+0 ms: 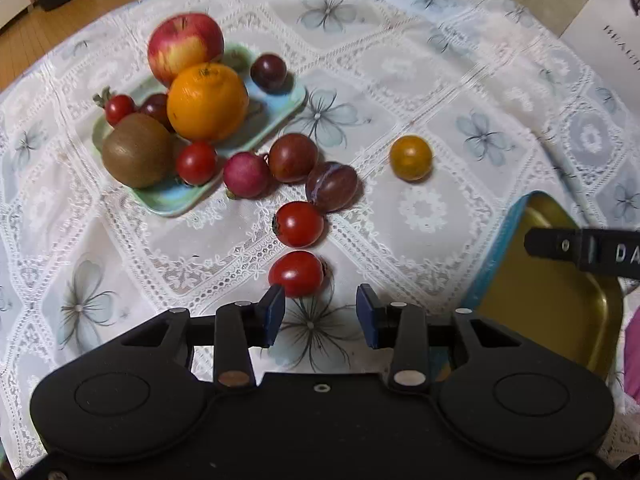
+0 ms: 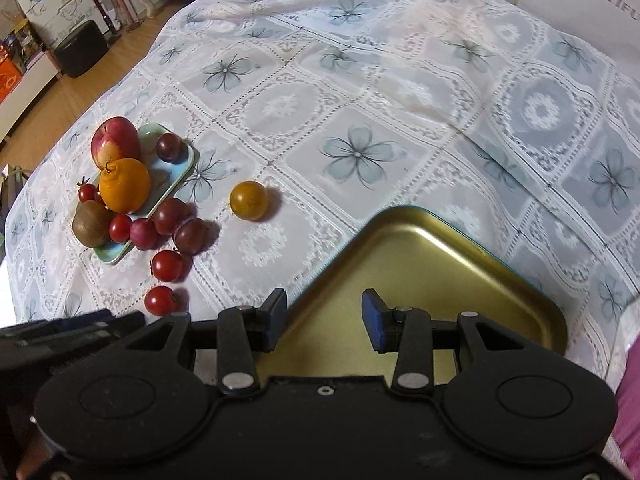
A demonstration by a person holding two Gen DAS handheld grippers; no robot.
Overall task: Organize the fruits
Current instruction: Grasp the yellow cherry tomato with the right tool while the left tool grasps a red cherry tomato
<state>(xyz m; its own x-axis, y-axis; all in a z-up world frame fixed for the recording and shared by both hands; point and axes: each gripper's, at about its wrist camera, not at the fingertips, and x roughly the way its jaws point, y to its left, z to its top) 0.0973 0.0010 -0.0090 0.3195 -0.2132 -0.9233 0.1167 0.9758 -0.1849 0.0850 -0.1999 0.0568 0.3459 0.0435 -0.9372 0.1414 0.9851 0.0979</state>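
White lace tablecloth with blue flower print covers worktop; wood floor at 10 o'clock. Green ceramic tray holds apple, orange, fuzzy kiwi, small red tomatoes, dark grape. Loose on cloth: radish, plum, yellow tomato, red cherry tomato touching left claw fingertip, jaws wide. Right claw wide, empty, over brass-coloured metal tray, nothing inside.
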